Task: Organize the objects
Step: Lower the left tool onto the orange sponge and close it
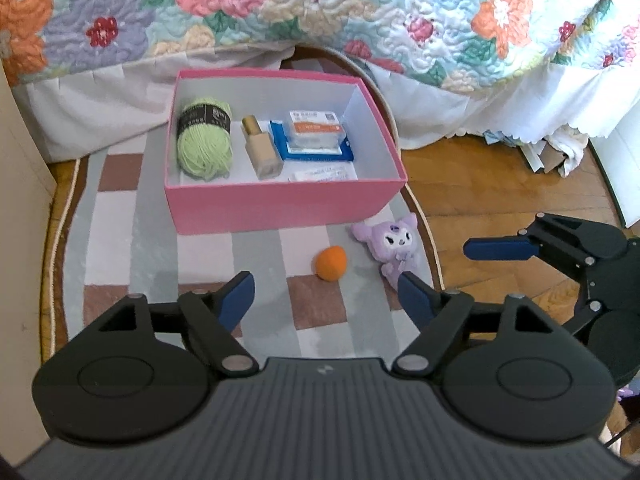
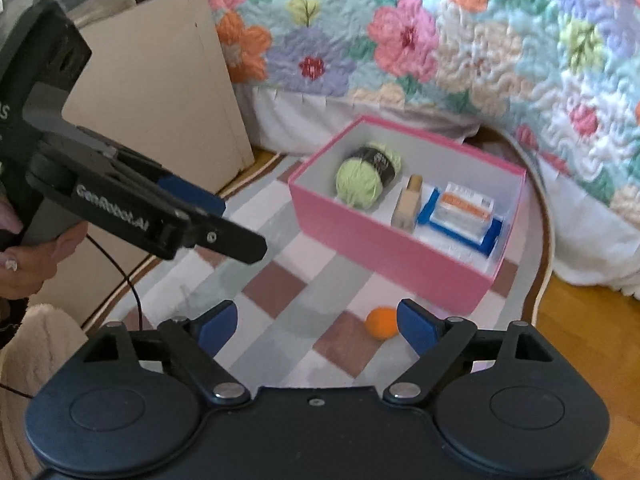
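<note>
You have a pink box [image 1: 280, 204] with white insides sitting open on the checked rug. Inside, at the left, a ball of light green yarn [image 1: 205, 140] with a black paper band lies on its side. Next to it lies a beige bottle with a gold cap [image 1: 261, 148]. To the right, a small clear pack with an orange label [image 1: 316, 130] sits on top of a blue packet [image 1: 312, 150]. In front of the box, on the rug, you can see a little orange ball [image 1: 330, 263]. Just beside it lies a purple plush toy [image 1: 394, 246] with a white face.
</note>
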`<state>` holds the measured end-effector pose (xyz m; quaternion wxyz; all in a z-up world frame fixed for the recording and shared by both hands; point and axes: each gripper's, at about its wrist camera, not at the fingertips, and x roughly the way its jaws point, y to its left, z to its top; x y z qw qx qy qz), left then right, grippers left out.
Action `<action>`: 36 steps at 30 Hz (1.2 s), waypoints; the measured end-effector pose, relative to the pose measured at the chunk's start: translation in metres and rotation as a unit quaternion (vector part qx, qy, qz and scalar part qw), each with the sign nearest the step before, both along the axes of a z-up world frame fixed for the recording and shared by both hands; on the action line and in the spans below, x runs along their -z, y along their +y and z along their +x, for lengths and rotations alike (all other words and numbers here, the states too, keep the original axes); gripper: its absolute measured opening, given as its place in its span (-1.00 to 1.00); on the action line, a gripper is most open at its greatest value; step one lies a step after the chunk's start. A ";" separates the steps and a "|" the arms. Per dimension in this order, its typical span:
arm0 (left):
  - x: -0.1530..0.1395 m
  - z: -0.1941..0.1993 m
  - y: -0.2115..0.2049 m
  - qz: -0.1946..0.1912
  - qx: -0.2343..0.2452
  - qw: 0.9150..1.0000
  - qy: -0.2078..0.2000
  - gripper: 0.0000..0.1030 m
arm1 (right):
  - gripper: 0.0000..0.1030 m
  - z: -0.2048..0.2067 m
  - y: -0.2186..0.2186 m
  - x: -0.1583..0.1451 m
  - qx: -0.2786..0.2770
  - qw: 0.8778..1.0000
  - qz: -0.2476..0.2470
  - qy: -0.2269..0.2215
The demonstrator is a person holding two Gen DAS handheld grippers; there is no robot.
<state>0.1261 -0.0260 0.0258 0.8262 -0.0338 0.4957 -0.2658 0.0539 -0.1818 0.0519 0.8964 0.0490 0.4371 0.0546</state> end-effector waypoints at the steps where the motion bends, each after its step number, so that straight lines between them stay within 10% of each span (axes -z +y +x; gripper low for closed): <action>1: 0.005 0.001 0.000 -0.001 0.000 1.000 0.003 0.56 | 0.74 -0.001 0.000 0.006 0.003 1.000 0.002 0.000; 24: 0.132 0.029 -0.004 -0.080 -0.013 0.996 0.034 0.74 | 0.72 0.034 -0.016 0.128 0.040 0.998 -0.051 0.001; 36: 0.178 0.057 -0.032 -0.101 -0.004 0.995 0.003 0.43 | 0.52 0.050 -0.018 0.180 0.054 0.997 -0.059 -0.018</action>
